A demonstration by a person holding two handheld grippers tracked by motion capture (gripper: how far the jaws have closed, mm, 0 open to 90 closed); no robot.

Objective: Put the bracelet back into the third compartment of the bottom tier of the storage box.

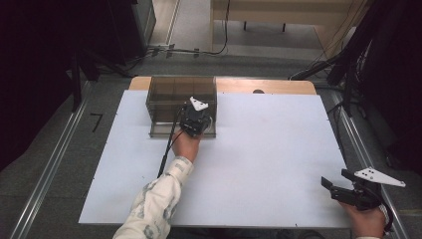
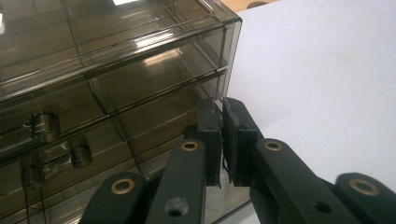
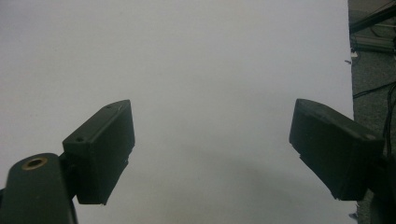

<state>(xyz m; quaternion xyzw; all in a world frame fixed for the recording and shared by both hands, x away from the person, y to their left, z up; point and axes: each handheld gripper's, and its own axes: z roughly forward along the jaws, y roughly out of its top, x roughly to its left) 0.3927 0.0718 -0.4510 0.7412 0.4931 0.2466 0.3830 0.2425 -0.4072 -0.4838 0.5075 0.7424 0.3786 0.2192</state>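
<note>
Left tool, jaws together, touches smoky drawer box corner.

Count, present scene:
- Grippers: two. Left gripper at the box, right gripper near the table's right front corner.
- Hands: two, one per gripper; one patterned sleeve visible.
- Smoky clear plastic drawer box: one.
- Drawer handles on its front: two made out in the left gripper view; exact drawer count cannot be told.
- White table top: one.
- Grey three-cornered plates: two, one per gripper.
</note>
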